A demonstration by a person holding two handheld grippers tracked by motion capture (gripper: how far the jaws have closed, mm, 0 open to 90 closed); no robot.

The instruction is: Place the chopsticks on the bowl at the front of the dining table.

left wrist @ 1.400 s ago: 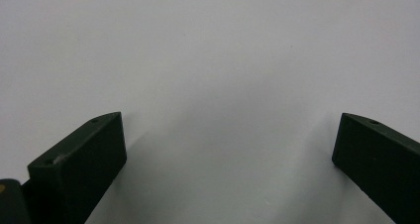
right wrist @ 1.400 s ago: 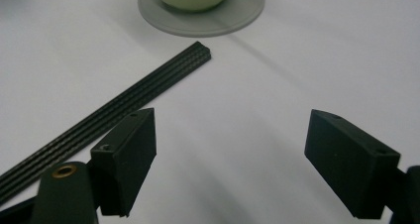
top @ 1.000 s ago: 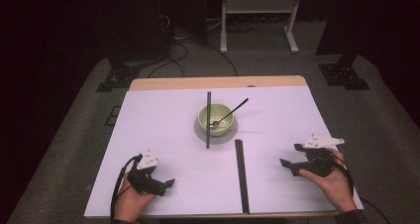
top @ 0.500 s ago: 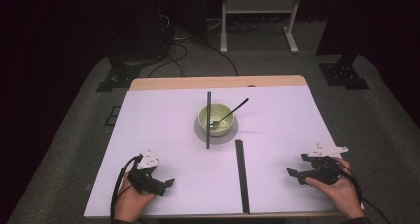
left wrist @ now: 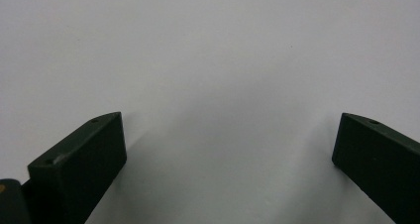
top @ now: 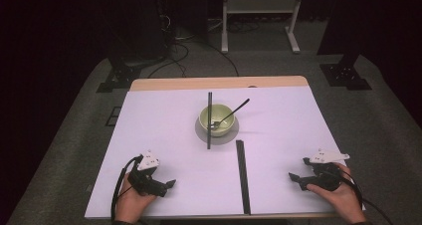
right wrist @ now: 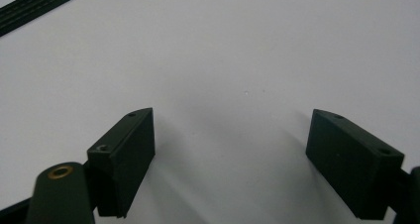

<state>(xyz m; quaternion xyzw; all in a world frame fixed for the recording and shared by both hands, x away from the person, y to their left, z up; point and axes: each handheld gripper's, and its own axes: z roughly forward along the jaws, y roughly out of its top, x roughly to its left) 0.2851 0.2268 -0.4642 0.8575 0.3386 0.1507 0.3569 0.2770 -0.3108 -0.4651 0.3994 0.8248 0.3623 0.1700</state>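
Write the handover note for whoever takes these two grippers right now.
Left gripper: open, holding nothing, low over the near left of the white table.
Right gripper: open, holding nothing, low over the near right of the table.
Things: a pale green bowl sits mid-table with a spoon resting in it, handle pointing to the far right. One black strip lies along the bowl's left side; a second black strip lies nearer, between the grippers.
Done: nothing that can be told from how things lie.
Left: both grippers are clear of the bowl and spoon; any handling of them is yet to start.
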